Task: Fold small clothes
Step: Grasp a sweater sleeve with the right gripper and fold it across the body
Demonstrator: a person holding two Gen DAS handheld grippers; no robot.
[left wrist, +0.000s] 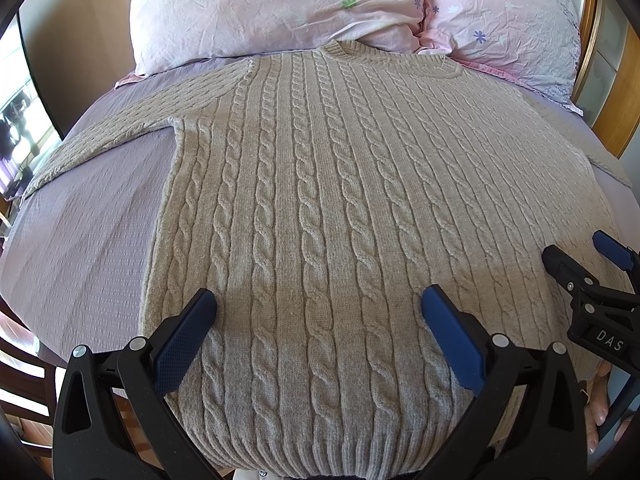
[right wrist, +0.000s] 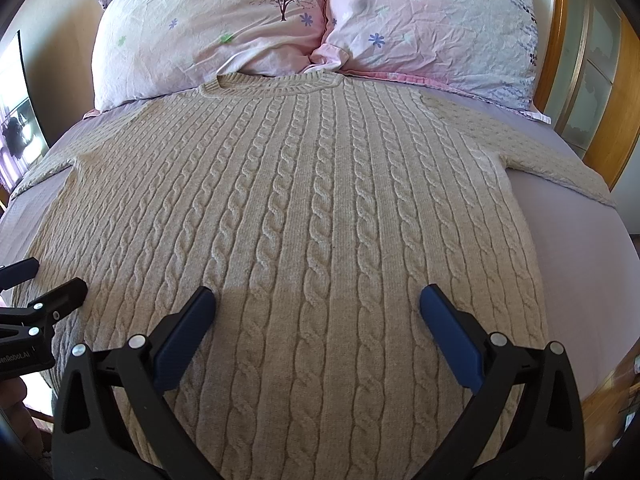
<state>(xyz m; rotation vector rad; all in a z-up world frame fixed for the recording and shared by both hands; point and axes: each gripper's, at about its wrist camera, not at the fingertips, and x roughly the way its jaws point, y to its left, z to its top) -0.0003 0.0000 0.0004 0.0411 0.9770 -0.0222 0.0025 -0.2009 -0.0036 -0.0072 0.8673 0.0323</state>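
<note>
A beige cable-knit sweater [left wrist: 320,200] lies flat and face up on a lilac bed sheet [left wrist: 88,232], collar toward the pillows, both sleeves spread sideways. It also fills the right wrist view [right wrist: 304,220]. My left gripper [left wrist: 319,304] is open and empty above the sweater's lower left part, near the hem. My right gripper [right wrist: 318,300] is open and empty above the lower right part. The right gripper also shows at the right edge of the left wrist view [left wrist: 576,260], and the left gripper at the left edge of the right wrist view [right wrist: 44,276].
Two pink flowered pillows [left wrist: 272,8] [left wrist: 508,20] lie at the head of the bed, just past the collar. A wooden headboard [right wrist: 572,60] stands at the right. A dark chair [left wrist: 24,376] stands at the bed's left side. Bare sheet [right wrist: 592,260] lies right of the sweater.
</note>
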